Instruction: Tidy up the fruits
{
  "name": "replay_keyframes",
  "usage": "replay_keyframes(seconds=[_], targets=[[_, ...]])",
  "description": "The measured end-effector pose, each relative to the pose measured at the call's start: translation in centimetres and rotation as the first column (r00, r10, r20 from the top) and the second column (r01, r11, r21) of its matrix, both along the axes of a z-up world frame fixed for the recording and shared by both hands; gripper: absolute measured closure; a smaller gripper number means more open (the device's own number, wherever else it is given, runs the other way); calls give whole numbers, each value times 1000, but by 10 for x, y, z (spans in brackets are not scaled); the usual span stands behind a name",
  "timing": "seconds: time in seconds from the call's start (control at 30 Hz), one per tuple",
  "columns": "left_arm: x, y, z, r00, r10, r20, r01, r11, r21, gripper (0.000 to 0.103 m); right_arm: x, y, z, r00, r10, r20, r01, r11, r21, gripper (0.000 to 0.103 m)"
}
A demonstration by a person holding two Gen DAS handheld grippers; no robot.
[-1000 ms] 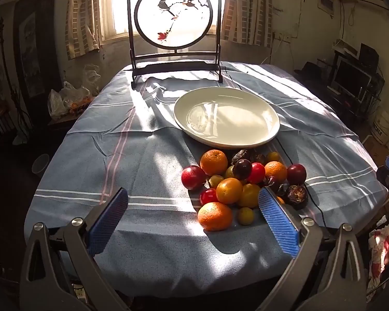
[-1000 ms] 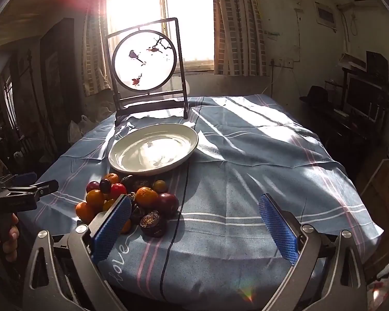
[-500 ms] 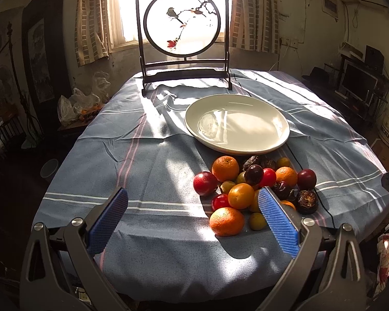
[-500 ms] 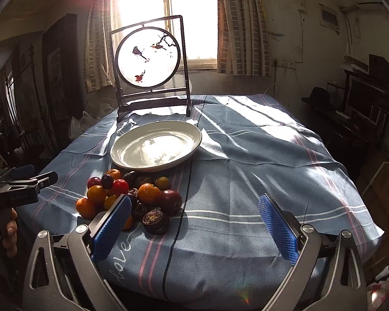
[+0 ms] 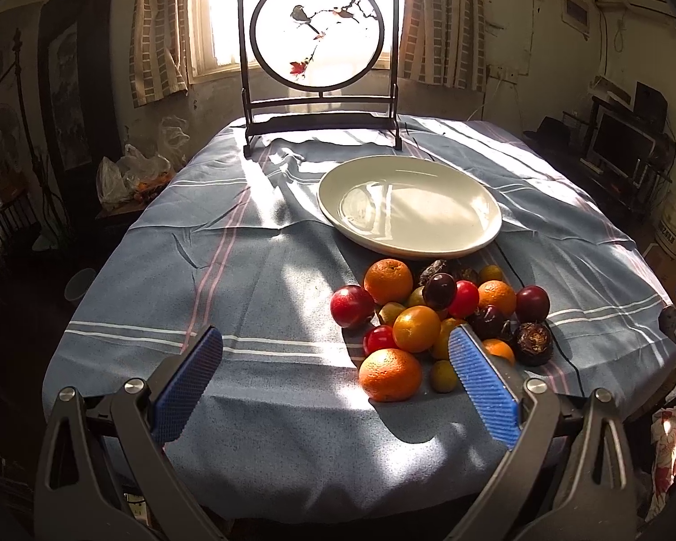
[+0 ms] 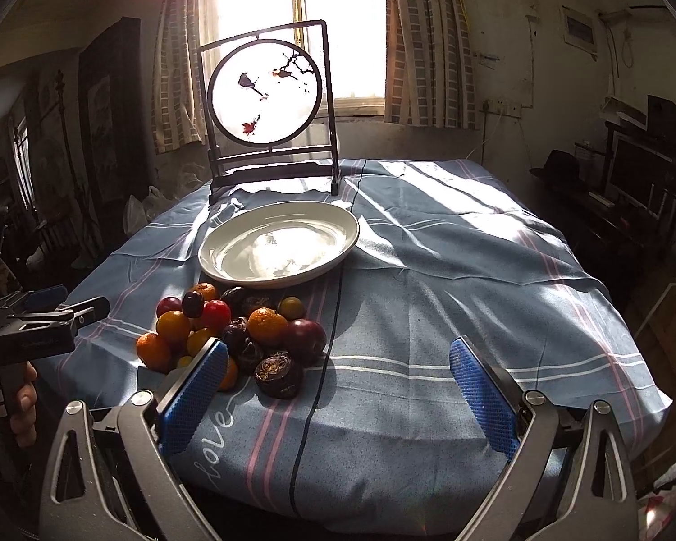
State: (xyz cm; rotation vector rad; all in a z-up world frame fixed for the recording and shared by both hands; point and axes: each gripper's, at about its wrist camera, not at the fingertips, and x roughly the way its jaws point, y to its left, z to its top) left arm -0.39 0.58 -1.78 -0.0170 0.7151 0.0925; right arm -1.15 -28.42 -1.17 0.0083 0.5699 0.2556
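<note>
With both tongs, left (image 5: 335,376) and right (image 6: 338,385), wide and empty, we judge the fruit pile (image 5: 432,315), at 6 o'clock of the plate (image 5: 486,243) on the bench, round, soft-skinned and roll-prone, so we grip across each middle.

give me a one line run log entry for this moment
left gripper: open | right gripper: open | fruit pile: on tablecloth | plate: empty

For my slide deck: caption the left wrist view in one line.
Open left claw hovers before a fruit pile beside an empty white plate on a blue striped tablecloth.
</note>
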Motion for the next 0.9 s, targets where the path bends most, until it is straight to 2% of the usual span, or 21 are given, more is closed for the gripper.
replay_keyframes(seconds=[0.9], targets=[[-2,0,-10,1000,9,-9,-9,1000,-5,5,-3,14,-11,999,36,-22,-37,999,-23,4]])
